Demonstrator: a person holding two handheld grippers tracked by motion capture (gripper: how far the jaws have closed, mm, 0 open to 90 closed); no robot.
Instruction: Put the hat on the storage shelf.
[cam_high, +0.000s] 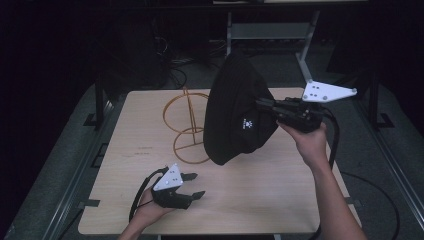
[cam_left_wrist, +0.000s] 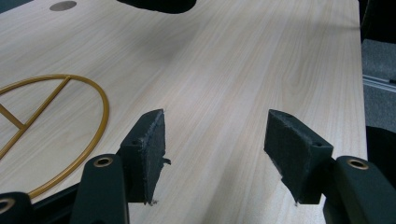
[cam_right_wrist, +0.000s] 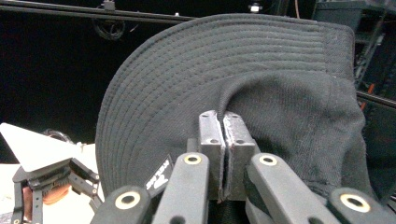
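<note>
A black brimmed hat (cam_high: 239, 112) hangs in the air above the wooden table (cam_high: 270, 190), with my right gripper (cam_high: 263, 104) shut on its fabric. In the right gripper view the jaws pinch the hat (cam_right_wrist: 224, 70) where crown meets stitched brim. A gold wire hat stand (cam_high: 187, 127) is on the table just left of the hat, its round base ring (cam_left_wrist: 56, 116) lying flat. My left gripper (cam_high: 196, 185) rests low near the table's front edge, open, with nothing between its pads (cam_left_wrist: 152, 144).
A dark round hole (cam_left_wrist: 63, 5) sits in the table top far from the left gripper. Metal frame legs and cables (cam_high: 170, 55) stand on the floor behind the table. The table's right edge (cam_left_wrist: 362, 74) drops to grey floor.
</note>
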